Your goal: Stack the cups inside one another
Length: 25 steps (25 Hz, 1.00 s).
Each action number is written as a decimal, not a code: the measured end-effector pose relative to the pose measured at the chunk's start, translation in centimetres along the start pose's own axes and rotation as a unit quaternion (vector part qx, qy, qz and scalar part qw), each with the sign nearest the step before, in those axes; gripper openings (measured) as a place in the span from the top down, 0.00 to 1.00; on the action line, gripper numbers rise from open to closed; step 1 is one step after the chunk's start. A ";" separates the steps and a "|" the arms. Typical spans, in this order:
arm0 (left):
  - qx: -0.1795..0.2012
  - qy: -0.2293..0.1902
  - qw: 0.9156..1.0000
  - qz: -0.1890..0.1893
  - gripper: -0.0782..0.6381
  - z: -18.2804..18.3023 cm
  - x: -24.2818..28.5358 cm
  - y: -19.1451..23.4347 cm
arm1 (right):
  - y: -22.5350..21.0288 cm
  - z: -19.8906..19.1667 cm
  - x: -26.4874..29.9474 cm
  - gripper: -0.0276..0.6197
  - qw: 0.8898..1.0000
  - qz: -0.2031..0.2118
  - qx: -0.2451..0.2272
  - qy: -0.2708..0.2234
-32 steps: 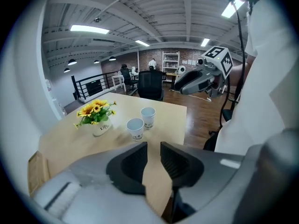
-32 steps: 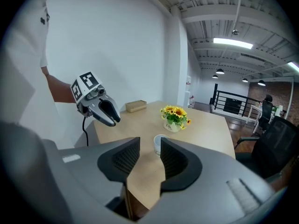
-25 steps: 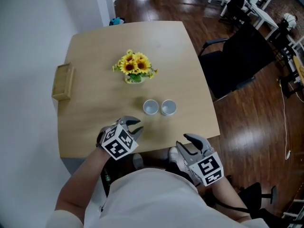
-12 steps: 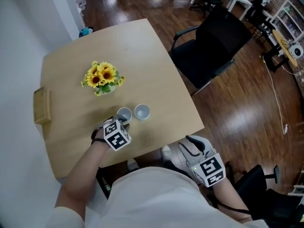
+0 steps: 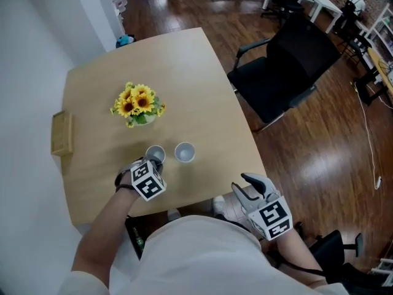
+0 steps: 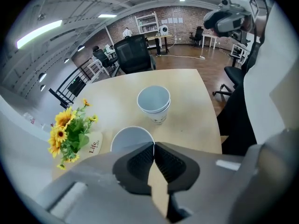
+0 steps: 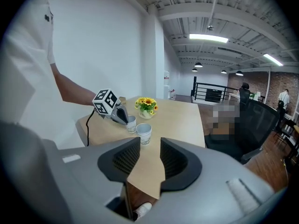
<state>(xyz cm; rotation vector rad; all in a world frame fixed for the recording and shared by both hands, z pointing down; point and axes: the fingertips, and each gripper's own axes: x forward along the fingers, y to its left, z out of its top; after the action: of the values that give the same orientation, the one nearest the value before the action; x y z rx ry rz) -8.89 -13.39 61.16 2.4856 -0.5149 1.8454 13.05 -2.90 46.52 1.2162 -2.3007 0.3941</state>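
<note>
While the left gripper (image 6: 153, 146) is pinching the near cup (image 6: 127, 135) by its rim at lower centre, the second cup (image 6: 154, 102) is standing just beyond. Lifting and nesting looks next. The right gripper (image 7: 150, 146) is hanging open and empty off the table (image 5: 196, 85) edge, and the flowers (image 5: 140, 102) are crowding the upper left.
</note>
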 end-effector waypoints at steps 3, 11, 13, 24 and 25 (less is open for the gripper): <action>-0.018 -0.005 1.000 0.018 0.87 0.0 -2.4 0.6 | -0.6 0.6 1.0 0.74 1.000 0.022 -0.014 -0.009; -0.046 -0.052 0.997 0.041 0.87 3.6 -9.5 0.3 | -2.4 1.4 2.7 0.74 0.996 0.075 -0.046 -0.019; -0.046 -0.061 0.996 0.048 0.87 5.2 -10.4 0.1 | -2.8 1.7 2.9 0.74 0.995 0.085 -0.051 -0.020; -0.039 -0.067 0.996 0.037 0.87 11.8 -8.2 -1.8 | -6.2 0.3 1.6 0.74 0.993 0.107 -0.056 -0.016; -0.039 -0.064 0.997 0.035 0.87 12.0 -7.6 -1.9 | -6.7 0.0 1.4 0.74 0.993 0.105 -0.055 -0.014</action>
<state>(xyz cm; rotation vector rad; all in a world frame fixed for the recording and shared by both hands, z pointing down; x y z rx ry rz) 0.87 -12.02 50.69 2.5771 -0.6739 1.6597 17.96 -7.54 47.45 0.9364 -2.4480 0.3206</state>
